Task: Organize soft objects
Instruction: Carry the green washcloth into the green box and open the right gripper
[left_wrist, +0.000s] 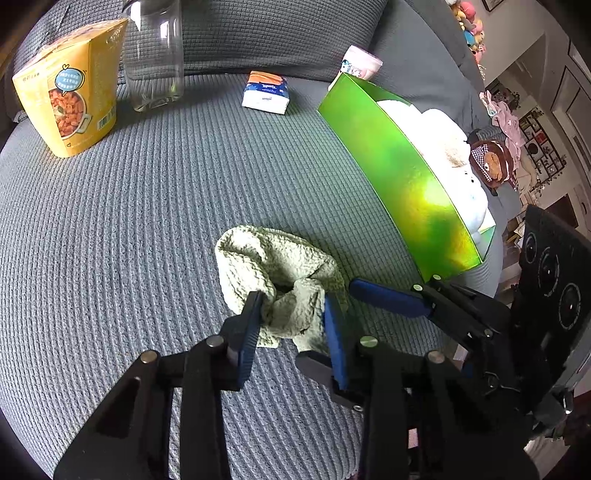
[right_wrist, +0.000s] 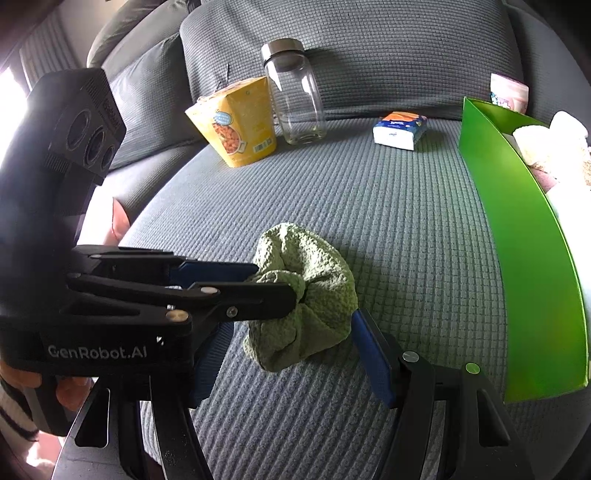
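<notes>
Green cloth (left_wrist: 280, 266): found bunched in a loose heap on the grey sofa (left_wrist: 147, 221) seat, just short of the box (left_wrist: 388, 166). Not lifted yet, by the look of it; rested on the fabric.

Left gripper (left_wrist: 293, 314): saw both pads pressed into a fold at the near edge of the heap, clamped on the cloth. Judged a pinch on a fold the sensible hold, since nothing rigid was there to grab.

Right gripper (right_wrist: 291, 325): fingers stood apart, straddling the same heap from the other side. Far pad sat just beside the cloth edge, maybe brushing it; could not tell contact. Read as a guard or second hold, not a grip.

Box stood open-topped beside the cloth with white plush toys (left_wrist: 443, 147) already inside, so took it as the drop spot for soft things. Carton (left_wrist: 70, 92), jar (left_wrist: 155, 55) and tissue pack (left_wrist: 264, 92) sat well apart along the backrest; hard items likely left there on purpose, tissue pack debatable.

View differences:
- Left wrist view gave the pinch head-on, both pads biting cloth, plus the toys deep in the box and the room behind.
- Right wrist view gave the left gripper side-on, the jar lid, a hand and striped sleeve at bottom left, and the spread of the right fingers. Near right finger mostly hidden behind the left gripper there.
</notes>
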